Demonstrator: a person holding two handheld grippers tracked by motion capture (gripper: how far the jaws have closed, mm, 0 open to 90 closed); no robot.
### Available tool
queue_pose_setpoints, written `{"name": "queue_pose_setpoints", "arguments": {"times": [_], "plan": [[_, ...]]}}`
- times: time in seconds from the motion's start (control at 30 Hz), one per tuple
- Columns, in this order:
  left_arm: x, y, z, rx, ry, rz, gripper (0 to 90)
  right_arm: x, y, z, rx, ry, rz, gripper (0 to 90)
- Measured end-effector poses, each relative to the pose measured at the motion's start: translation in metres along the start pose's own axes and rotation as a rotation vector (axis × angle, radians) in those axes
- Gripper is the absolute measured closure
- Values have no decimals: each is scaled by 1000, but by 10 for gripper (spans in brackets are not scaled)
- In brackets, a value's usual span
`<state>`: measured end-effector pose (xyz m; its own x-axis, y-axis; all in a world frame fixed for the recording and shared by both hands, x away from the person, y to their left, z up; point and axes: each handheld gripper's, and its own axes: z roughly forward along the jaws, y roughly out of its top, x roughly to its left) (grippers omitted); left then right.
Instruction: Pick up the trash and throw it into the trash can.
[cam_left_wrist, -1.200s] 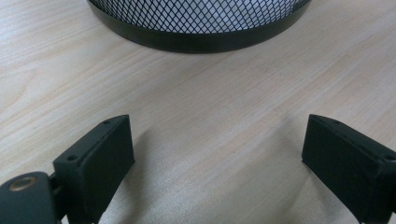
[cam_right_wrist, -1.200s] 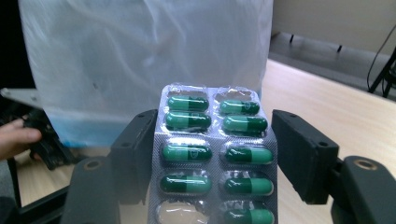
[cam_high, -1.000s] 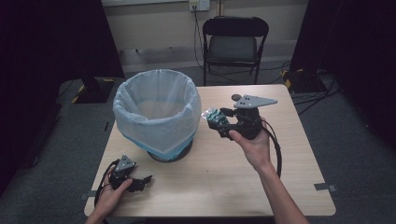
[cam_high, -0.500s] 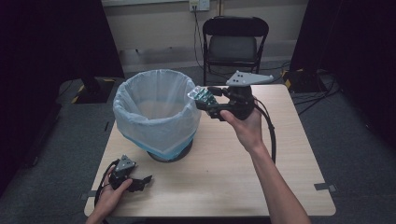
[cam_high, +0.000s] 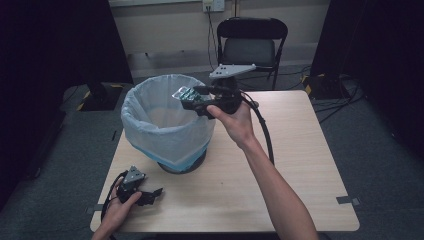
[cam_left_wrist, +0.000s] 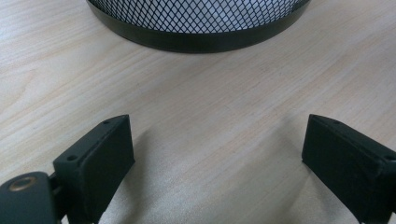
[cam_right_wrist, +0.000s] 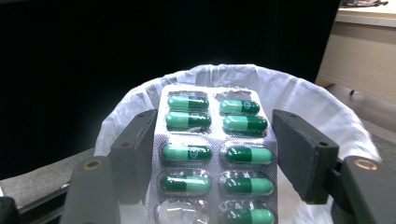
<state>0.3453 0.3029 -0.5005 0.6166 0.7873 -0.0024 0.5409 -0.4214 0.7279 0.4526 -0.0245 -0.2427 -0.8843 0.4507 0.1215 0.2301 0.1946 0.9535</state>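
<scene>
A silver blister pack of green capsules sits between the jaws of my right gripper, which is shut on it. In the high view the right gripper is held in the air over the right rim of the waste bin, and the blister pack pokes out above the bin's opening. The bin's white liner lies just beyond the pack. My left gripper rests on the table near its front left corner, open, with bare wood between its jaws. The bin's black mesh base stands just ahead of it.
The wooden table has open surface to the right of the bin. A black folding chair stands behind the table's far edge. A cable trails from the right gripper along the forearm.
My right gripper has lifted and moved left with the blister pack, from beside the bin to over its rim. The left gripper has stayed put.
</scene>
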Motion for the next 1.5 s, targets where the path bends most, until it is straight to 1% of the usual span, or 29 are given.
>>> {"name": "queue_pose_setpoints", "arguments": {"times": [0.07, 0.13, 0.17, 0.2, 0.27, 0.33, 0.4, 0.47, 0.5, 0.53, 0.57, 0.6, 0.63, 0.73, 0.83, 1.0, 1.03, 1.07, 1.13, 1.2, 1.23, 1.27, 1.3, 1.33, 1.37, 1.4, 1.43, 1.47, 1.5], "plan": [[0, 0, 0, 2, 3, 1, 85, -3, 5, 12, 16, 4, -2, 341], [0, 0, 0, 3, 3, 1, 85, -3, 7, 15, 21, 4, 2, 341], [0, 0, 0, 3, 3, -2, 85, -4, 11, 23, 42, 0, -3, 341], [0, 0, 0, 3, 3, -2, 85, -4, 11, 23, 42, 0, -3, 341], [0, 0, 0, 3, 3, -4, 85, -6, 16, 33, 63, -12, -1, 341], [0, 0, 0, 3, 3, -4, 85, -7, 17, 36, 74, -14, 0, 341], [0, 0, 0, 3, 2, -4, 85, -11, 18, 45, 108, -39, -2, 340], [0, 0, 0, 3, 2, -4, 86, -11, 17, 48, 127, -54, -7, 311], [0, 0, 0, 7, 2, 3, 86, -11, 17, 48, 127, -54, -7, 311], [0, 0, 0, 6, 2, 3, 85, -10, 16, 49, 134, -62, -12, 277], [0, 0, 0, 6, 1, 3, 85, -11, 14, 50, 132, -80, -8, 248], [0, 0, 0, 6, 1, 3, 86, -11, 14, 50, 132, -80, -8, 248], [0, 0, 0, 7, 2, 2, 85, -13, 12, 50, 127, -87, 3, 214], [0, 0, 0, 7, 2, 3, 85, -15, 11, 50, 123, -91, 14, 207], [0, 0, 0, 7, 2, 3, 85, -17, 9, 47, 120, -105, 18, 189], [0, 0, 0, 3, -1, 2, 85, -18, 9, 37, 101, -124, 20, 212], [0, 0, 0, 3, -1, 2, 85, -18, 9, 33, 97, -134, 17, 217], [0, 0, 0, 3, -1, 2, 85, -18, 9, 33, 97, -134, 17, 217], [0, 0, 0, 3, -1, 2, 85, -18, 7, 25, 89, -157, 13, 220], [0, 0, 0, 3, -1, 2, 85, -19, 6, 19, 80, -176, 14, 199], [0, 0, 0, 3, -1, 2, 85, -19, 6, 19, 80, -176, 14, 199], [1, 0, 0, 3, 0, 7, 85, -20, 5, 16, 76, -188, 21, 176], [1, 0, 0, 3, 0, 8, 85, -22, 3, 8, 66, -200, 29, 170], [0, 0, 0, 3, 0, 4, 85, -22, 3, 8, 66, -200, 29, 170], [0, 0, 0, 4, 0, 4, 85, -23, 1, 0, 64, -217, 29, 162], [0, 0, 0, 3, 0, 6, 85, -24, 0, -4, 62, -225, 26, 156], [0, 0, 0, 3, -1, 2, 85, -24, 0, -4, 62, -225, 26, 156], [1, 0, 0, 3, 0, 7, 85, -24, -1, -11, 62, -239, 26, 153], [0, 0, 0, 3, 0, 4, 85, -25, -3, -15, 61, -243, 28, 149]]}}
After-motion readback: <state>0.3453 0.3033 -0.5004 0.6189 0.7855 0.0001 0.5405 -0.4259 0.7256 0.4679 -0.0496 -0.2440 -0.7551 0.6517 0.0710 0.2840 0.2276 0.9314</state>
